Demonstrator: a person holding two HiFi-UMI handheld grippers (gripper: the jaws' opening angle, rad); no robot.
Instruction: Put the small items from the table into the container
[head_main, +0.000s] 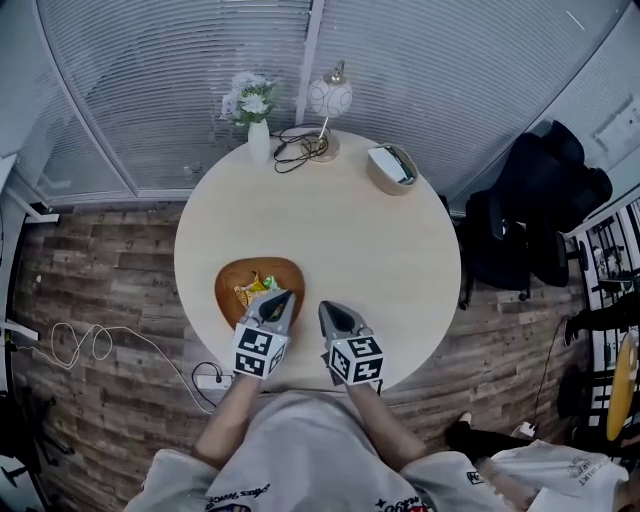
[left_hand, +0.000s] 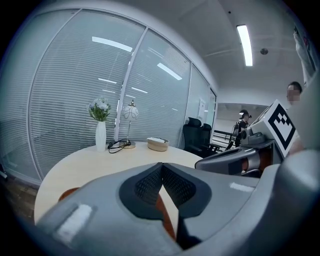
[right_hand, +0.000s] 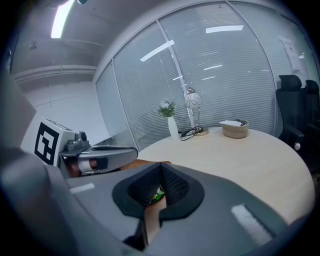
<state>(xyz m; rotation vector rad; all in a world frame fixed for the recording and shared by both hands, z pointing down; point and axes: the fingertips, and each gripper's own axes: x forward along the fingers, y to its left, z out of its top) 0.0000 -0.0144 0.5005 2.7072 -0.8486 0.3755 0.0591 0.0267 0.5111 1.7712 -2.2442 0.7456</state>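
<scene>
The small items (head_main: 254, 288) were seen lying in the brown container (head_main: 226, 283) near the front edge of the counter (head_main: 340, 225), no loose ones being visible elsewhere, and with the left gripper (head_main: 284, 296) and right gripper (head_main: 325, 307) both closed on nothing, the task was judged practically done.

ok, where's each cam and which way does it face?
Head view: person's head, steeply down on round table; forearms, left gripper, right gripper show.
Left gripper view: on left gripper, along shut jaws across the table; right gripper at right.
Right gripper view: on right gripper, same heading; left gripper at left.
Shared: vase in all three.
</scene>
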